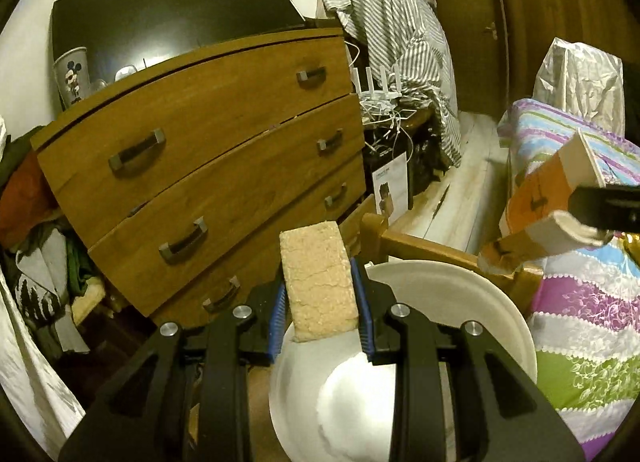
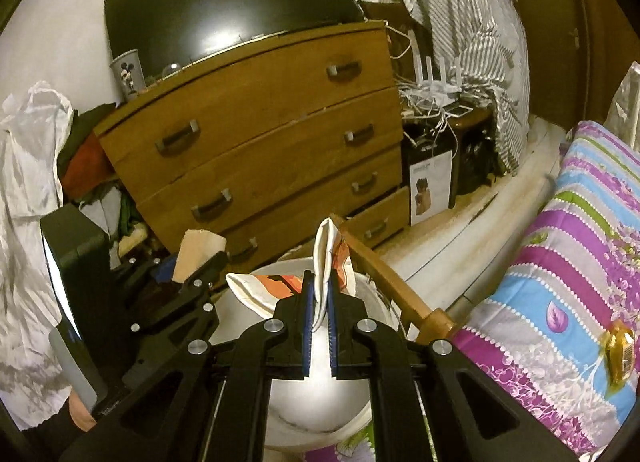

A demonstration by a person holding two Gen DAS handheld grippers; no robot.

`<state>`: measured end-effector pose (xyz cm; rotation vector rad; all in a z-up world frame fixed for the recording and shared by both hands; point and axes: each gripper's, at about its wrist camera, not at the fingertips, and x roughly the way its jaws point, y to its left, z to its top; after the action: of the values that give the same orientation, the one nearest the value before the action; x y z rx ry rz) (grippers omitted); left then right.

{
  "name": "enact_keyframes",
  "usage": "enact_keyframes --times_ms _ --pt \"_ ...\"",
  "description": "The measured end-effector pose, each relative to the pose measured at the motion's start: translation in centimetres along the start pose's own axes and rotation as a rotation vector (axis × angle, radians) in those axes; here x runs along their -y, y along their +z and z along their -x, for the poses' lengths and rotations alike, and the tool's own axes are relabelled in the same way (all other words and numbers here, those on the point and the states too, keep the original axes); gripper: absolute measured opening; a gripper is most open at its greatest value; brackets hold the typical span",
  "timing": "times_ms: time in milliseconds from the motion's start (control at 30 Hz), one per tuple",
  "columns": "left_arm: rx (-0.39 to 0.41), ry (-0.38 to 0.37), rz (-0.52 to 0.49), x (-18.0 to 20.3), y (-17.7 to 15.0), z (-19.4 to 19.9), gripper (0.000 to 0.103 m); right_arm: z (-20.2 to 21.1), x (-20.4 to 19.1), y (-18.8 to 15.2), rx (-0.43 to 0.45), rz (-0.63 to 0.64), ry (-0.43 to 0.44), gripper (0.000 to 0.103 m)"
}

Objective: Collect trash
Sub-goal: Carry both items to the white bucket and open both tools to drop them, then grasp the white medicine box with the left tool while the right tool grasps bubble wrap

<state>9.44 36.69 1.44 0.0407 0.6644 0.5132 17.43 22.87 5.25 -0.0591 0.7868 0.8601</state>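
Note:
My left gripper (image 1: pixel 320 298) is shut on a tan sponge-like block (image 1: pixel 316 282) and holds it over the rim of a white bucket (image 1: pixel 448 294). My right gripper (image 2: pixel 319 298) is shut on a flattened orange-and-white carton (image 2: pixel 326 258), held above the same white bucket (image 2: pixel 372 294). The carton also shows at the right of the left wrist view (image 1: pixel 548 197). The left gripper with its block (image 2: pixel 198 252) shows at the left of the right wrist view.
A wooden chest of drawers (image 1: pixel 208 165) stands ahead with a dark TV (image 1: pixel 160 9) and a Mickey cup (image 1: pixel 74 75) on top. A bed with a striped floral cover (image 2: pixel 568 262) lies right, with a gold wrapper (image 2: pixel 619 354) on it. Clothes pile left (image 1: pixel 36 221).

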Motion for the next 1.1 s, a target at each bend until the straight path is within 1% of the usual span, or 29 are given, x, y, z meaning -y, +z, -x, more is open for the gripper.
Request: enact_keyframes --times_ms 333,367,400,433,467,500,567,633,733,867,1000,1067,1100 --pt "-0.031 -0.013 -0.007 0.2 -0.7 -1.5 0.029 -1.1 -0.2 -1.1 -0.041 0.006 0.009 0.008" --pt "-0.038 -0.029 -0.005 0.3 -0.7 -1.7 0.029 -1.6 -0.2 -1.1 -0.058 0.006 0.023 0.009" --pt "-0.05 -0.053 -0.004 0.3 -0.8 -2.1 0.03 -1.9 -0.1 -1.2 -0.067 0.004 0.03 0.013" --pt "-0.086 -0.076 -0.003 0.2 -0.8 -3.0 0.043 -2.4 0.0 -1.3 -0.083 -0.007 0.022 0.017" --pt "-0.122 -0.085 0.008 0.0 -0.9 -3.7 0.056 -2.8 0.2 -1.5 -0.09 -0.016 0.013 0.025" --pt "-0.139 -0.101 0.041 -0.5 -1.0 -4.2 0.074 -3.0 0.4 -1.6 -0.087 -0.018 0.004 0.027" --pt "-0.121 -0.116 0.064 -1.0 -1.3 -4.1 0.074 -3.1 0.7 -2.0 -0.086 -0.017 -0.009 0.027" --pt "-0.119 -0.112 0.065 -1.2 -1.6 -4.1 0.074 -3.1 0.9 -2.3 -0.084 -0.014 -0.017 0.027" --pt "-0.134 -0.109 0.085 -1.4 -2.0 -4.4 0.074 -3.1 1.3 -2.7 -0.083 -0.022 -0.025 0.027" --pt "-0.14 -0.094 0.08 -1.2 -2.4 -4.2 0.074 -2.5 1.6 -3.3 -0.064 -0.021 -0.043 0.027" --pt "-0.126 -0.091 0.088 -0.9 -2.7 -3.1 0.074 -1.2 1.8 -4.8 -0.028 -0.024 -0.081 0.027" --pt "-0.093 -0.069 0.081 -0.2 -2.9 -1.9 0.075 0.1 1.8 -6.0 0.02 -0.015 -0.135 0.027" --pt "-0.078 -0.061 0.077 0.1 -3.0 -1.3 0.077 1.2 1.8 -6.9 0.059 -0.015 -0.171 0.027"
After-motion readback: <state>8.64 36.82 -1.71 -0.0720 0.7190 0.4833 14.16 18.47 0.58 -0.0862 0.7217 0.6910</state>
